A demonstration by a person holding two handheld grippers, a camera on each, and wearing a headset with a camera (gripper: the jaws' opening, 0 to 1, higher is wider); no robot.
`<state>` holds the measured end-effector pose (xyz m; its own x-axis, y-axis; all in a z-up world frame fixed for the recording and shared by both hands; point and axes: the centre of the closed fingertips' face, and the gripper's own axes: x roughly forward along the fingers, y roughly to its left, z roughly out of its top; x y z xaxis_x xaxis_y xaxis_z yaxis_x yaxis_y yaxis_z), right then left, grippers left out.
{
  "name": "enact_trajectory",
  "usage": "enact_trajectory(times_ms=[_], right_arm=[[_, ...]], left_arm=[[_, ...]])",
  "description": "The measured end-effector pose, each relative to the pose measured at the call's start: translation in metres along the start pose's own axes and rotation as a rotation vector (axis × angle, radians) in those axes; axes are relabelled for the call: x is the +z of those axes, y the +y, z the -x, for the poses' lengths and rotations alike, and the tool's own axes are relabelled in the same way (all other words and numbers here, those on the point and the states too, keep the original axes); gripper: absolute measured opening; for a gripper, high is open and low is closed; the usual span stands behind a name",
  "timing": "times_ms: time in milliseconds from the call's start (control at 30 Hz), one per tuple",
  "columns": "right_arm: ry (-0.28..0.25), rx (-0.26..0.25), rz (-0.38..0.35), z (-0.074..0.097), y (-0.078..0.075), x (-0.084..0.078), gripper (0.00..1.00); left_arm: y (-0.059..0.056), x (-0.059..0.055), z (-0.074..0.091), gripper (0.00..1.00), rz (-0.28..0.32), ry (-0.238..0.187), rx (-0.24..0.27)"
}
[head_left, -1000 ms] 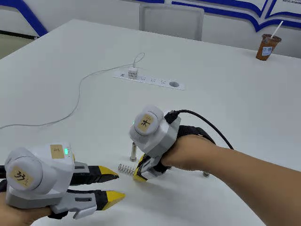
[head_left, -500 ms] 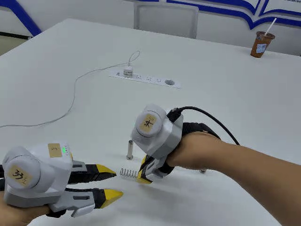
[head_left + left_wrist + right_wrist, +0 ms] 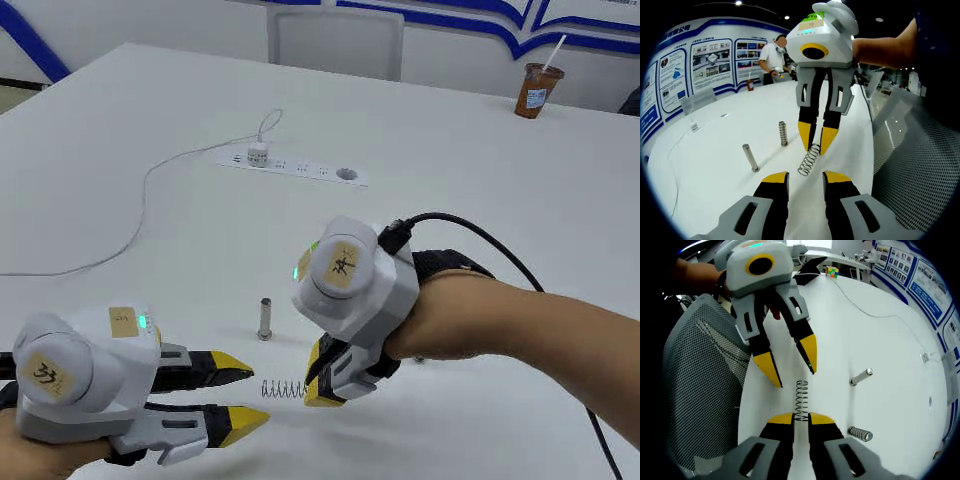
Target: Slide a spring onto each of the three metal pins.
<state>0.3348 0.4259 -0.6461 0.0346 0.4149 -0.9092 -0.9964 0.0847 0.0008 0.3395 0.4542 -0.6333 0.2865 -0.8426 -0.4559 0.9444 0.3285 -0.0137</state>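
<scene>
My right gripper is shut on one end of a loose spring, which sticks out level towards my left gripper. The left gripper is open with nothing between its jaws, a short way from the spring's free end. A bare metal pin stands upright on the white table just beyond the spring. A second pin carrying a spring stands near it.
At the back of the table lie a white power strip with a plugged charger and a cable trailing left. A drink cup with a straw stands far right. A grey mesh chair is beside me.
My right gripper has carried the spring nearer to me and to the right, away from the bare pin. The left gripper has stayed about where it was, still open.
</scene>
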Motion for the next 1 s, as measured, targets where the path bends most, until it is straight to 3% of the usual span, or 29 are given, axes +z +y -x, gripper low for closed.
enact_trajectory(times_ms=[533,1000], right_arm=[[-0.055,0.042,0.121,0.011,0.013,0.010,0.12],[-0.073,0.050,0.165,0.014,0.017,0.012,0.12]], left_arm=[[-0.017,0.009,-0.005,0.22,-0.020,-0.024,-0.067],[-0.023,0.011,-0.006,0.12,-0.030,-0.029,-0.088]])
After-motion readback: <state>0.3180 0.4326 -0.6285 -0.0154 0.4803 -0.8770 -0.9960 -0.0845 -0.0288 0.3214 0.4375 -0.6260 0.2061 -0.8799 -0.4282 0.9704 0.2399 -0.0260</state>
